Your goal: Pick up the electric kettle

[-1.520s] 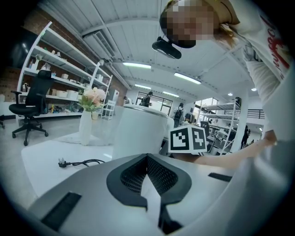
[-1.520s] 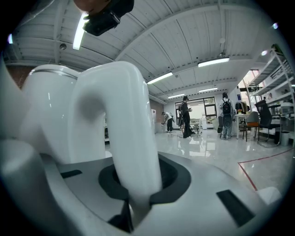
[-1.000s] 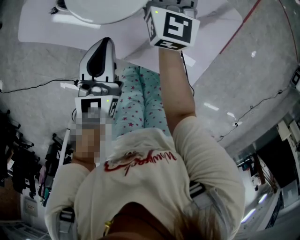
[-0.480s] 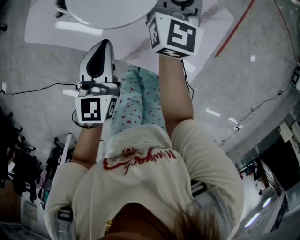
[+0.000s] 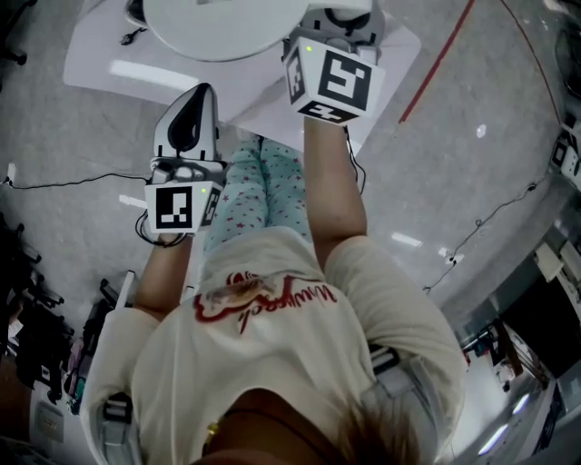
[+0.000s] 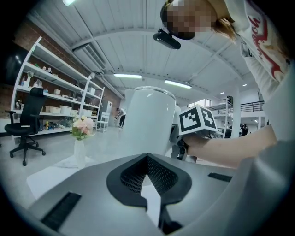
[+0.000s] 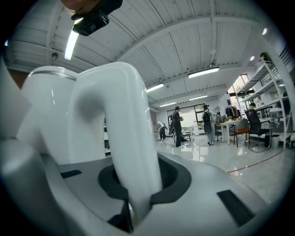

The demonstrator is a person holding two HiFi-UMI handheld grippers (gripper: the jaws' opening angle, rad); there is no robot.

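Note:
The white electric kettle fills the left of the right gripper view, its arched handle (image 7: 117, 133) running down between the jaws. My right gripper (image 7: 133, 189) is shut on that handle and holds the kettle off the ground. In the head view the kettle's round white top (image 5: 227, 23) shows at the upper edge, with the right gripper (image 5: 336, 23) beside it. The left gripper view shows the kettle's body (image 6: 150, 122) ahead, apart from my left gripper (image 6: 147, 159), which is shut with nothing in it. In the head view the left gripper (image 5: 200, 91) hangs lower left of the kettle.
A white sheet-like surface (image 5: 109, 64) lies below on the grey floor (image 5: 472, 182). A vase of pink flowers (image 6: 80, 138) stands on it to the left. An office chair (image 6: 25, 122) and shelves (image 6: 50, 92) are far left; cables (image 5: 64, 177) cross the floor.
Both grippers have risen, the right one carrying the kettle up with it. The floor and the white sheet look further below than before.

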